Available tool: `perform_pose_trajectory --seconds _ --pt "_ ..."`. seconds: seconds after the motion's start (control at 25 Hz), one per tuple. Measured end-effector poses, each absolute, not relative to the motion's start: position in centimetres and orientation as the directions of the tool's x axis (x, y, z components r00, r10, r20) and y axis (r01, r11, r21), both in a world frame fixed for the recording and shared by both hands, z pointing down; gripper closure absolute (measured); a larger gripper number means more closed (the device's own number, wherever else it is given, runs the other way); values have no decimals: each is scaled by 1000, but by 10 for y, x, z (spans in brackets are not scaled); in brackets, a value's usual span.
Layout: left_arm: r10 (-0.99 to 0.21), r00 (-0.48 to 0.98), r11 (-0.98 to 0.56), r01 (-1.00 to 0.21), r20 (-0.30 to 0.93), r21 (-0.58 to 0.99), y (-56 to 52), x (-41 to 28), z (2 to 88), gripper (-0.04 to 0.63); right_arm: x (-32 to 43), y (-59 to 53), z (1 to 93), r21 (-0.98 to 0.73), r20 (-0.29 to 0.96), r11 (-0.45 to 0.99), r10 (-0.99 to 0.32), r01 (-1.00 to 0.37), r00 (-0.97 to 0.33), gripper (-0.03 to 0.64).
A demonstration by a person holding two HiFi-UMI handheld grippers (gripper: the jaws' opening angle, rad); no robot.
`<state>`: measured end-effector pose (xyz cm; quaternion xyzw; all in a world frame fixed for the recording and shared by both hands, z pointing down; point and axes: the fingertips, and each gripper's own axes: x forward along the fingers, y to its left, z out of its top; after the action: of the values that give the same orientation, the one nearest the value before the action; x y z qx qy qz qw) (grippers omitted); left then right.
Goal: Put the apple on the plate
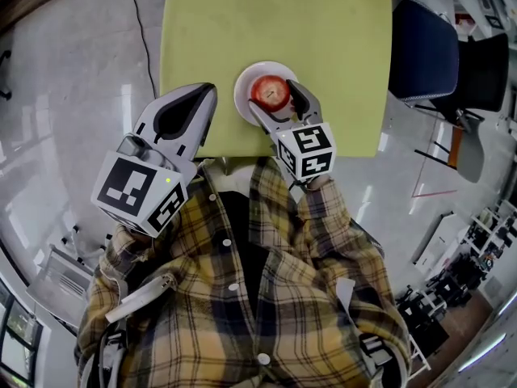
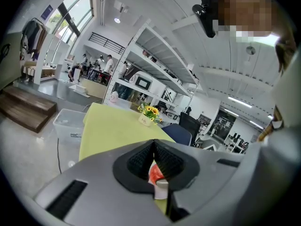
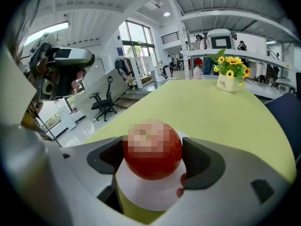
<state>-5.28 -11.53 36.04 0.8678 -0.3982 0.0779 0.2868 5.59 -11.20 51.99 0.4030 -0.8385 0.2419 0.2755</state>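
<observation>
A red apple [image 1: 271,91] rests on a small white plate [image 1: 245,83] near the front edge of the yellow-green table [image 1: 242,23]. My right gripper [image 1: 272,97] is shut on the apple, one pad against each side of it. In the right gripper view the apple [image 3: 152,149] fills the space between the jaws, above the plate [image 3: 146,192]. To the left of the plate my left gripper [image 1: 212,89] hangs over the table's front left corner, shut and holding nothing. Through its jaw window a sliver of the apple [image 2: 155,173] shows.
A vase of yellow flowers [image 3: 230,79] stands at the table's far end. A dark blue chair [image 1: 424,51] sits at the table's right side. A black cable [image 1: 141,23] runs over the floor on the left. A clear plastic box [image 2: 68,124] stands beyond the table.
</observation>
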Motion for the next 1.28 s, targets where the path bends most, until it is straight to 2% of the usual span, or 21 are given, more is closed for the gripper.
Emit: perform_pose_trajectory --seconds 0.56,0.84,1.28 --pt "-619 699 -543 -710 357 448 -118 -54 366 586 57 -113 523 -194 652 501 -576 -843 -492 239" --pt "-612 706 -543 -702 356 461 -120 -54 369 588 55 -107 530 -246 683 485 -528 -839 -505 239" --pt "-610 710 -537 -696 351 477 -116 -48 372 587 64 -107 527 -211 692 491 -536 -845 -484 239"
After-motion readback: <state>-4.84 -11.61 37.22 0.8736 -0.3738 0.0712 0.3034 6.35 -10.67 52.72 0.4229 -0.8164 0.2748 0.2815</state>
